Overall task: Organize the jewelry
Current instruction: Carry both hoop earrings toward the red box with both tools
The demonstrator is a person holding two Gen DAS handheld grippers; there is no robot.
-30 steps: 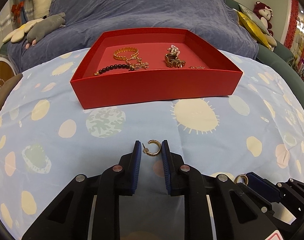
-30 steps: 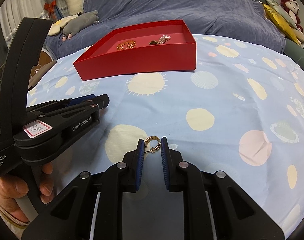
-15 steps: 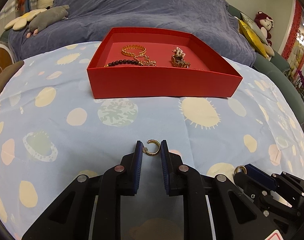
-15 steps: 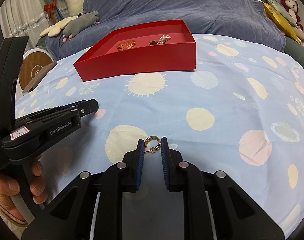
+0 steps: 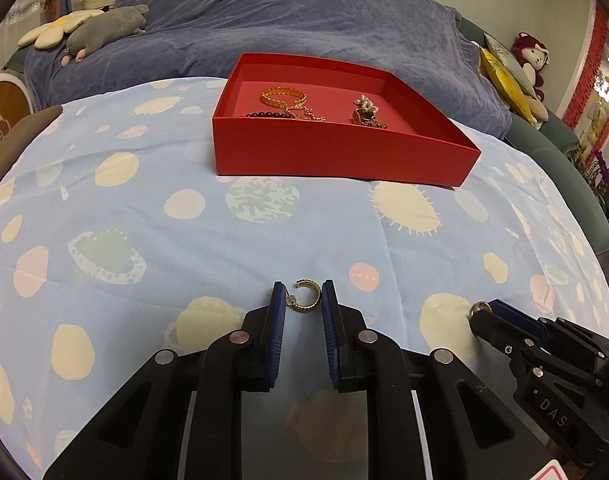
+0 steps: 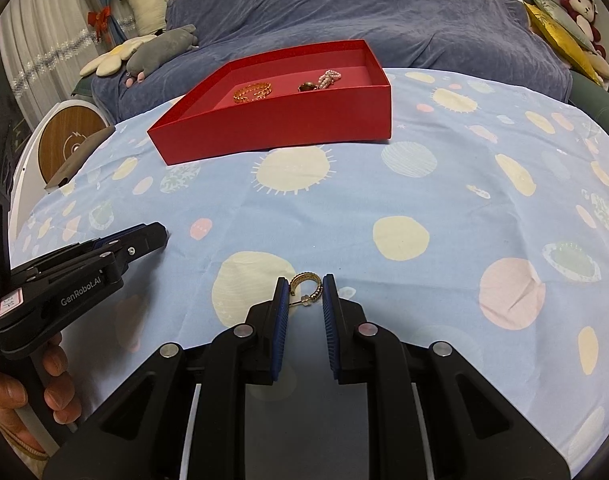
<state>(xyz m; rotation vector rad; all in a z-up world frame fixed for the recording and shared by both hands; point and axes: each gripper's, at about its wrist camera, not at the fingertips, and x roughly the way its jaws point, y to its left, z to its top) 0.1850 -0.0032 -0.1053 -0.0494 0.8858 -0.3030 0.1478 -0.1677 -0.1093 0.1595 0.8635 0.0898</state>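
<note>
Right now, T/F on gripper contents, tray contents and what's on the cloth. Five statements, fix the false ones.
1. Each gripper holds a gold hoop earring. True: the left gripper is shut on one gold hoop earring, the right gripper on another.
2. The red tray is empty. False: it holds a gold bracelet, dark beads and a small cluster of gold and pearl pieces.
3. The tray sits on the patterned blue cloth. True.
4. Both earrings are already in the tray. False: both are clamped above the cloth, short of the tray.
5. The tray has a lid on. False: it is open-topped.
</note>
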